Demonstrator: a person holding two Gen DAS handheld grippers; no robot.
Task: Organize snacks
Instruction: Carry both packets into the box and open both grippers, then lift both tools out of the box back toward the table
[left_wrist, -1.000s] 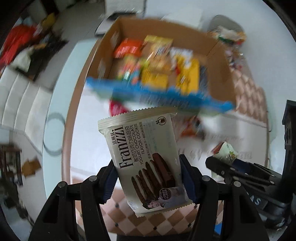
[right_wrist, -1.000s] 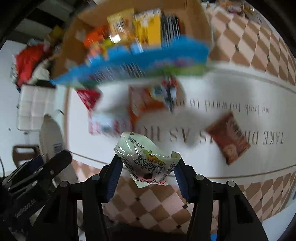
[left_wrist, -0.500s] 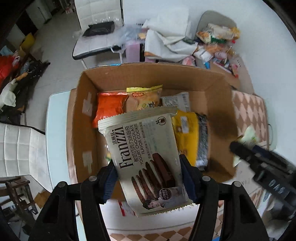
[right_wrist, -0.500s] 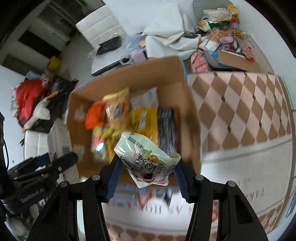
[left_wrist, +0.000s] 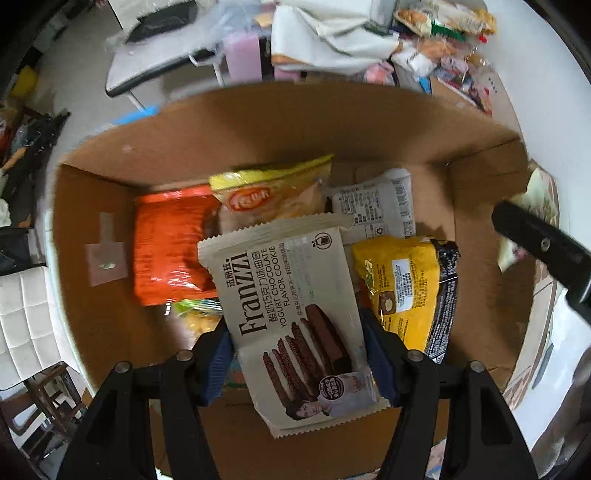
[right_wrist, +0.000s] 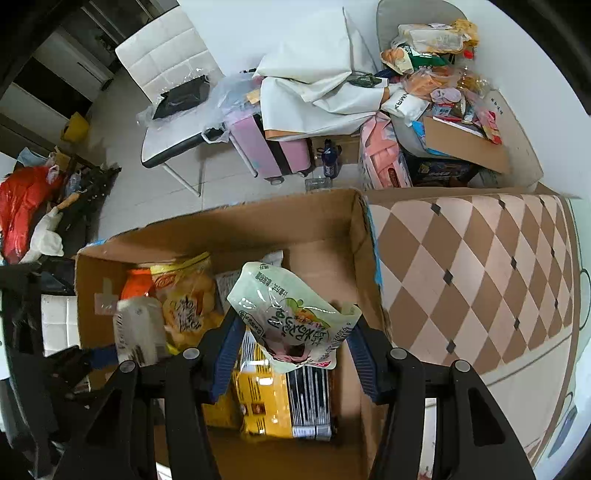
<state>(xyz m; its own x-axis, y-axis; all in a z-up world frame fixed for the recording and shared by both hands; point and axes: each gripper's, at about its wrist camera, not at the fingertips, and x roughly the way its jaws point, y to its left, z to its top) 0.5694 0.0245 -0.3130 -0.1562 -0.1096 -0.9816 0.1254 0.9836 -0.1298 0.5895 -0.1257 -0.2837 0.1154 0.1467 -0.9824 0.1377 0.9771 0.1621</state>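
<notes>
My left gripper (left_wrist: 297, 343) points down over an open cardboard box (left_wrist: 258, 122). A cream Franzzi chocolate cookie packet (left_wrist: 291, 306) stands upright between its blue pads; the jaws are opening while the pads still touch its edges. My right gripper (right_wrist: 291, 343) hovers over the same box (right_wrist: 258, 229) with a pale green pouch (right_wrist: 288, 314) between its pads, jaws also opening. Inside the box lie an orange bag (left_wrist: 170, 251), a yellow chips bag (left_wrist: 273, 192), a white pack (left_wrist: 373, 203) and a yellow-and-black pack (left_wrist: 406, 288).
The box sits on a table with a brown-and-pink checkered cloth (right_wrist: 461, 277) to its right. Beyond the box's far wall stand a white chair (right_wrist: 166, 55), a pink suitcase (right_wrist: 266, 147) and a heap of packets and boxes (right_wrist: 436, 74).
Both grippers travelled from above the tablecloth to above the box and sank toward its contents. Each packet stays between its pads.
</notes>
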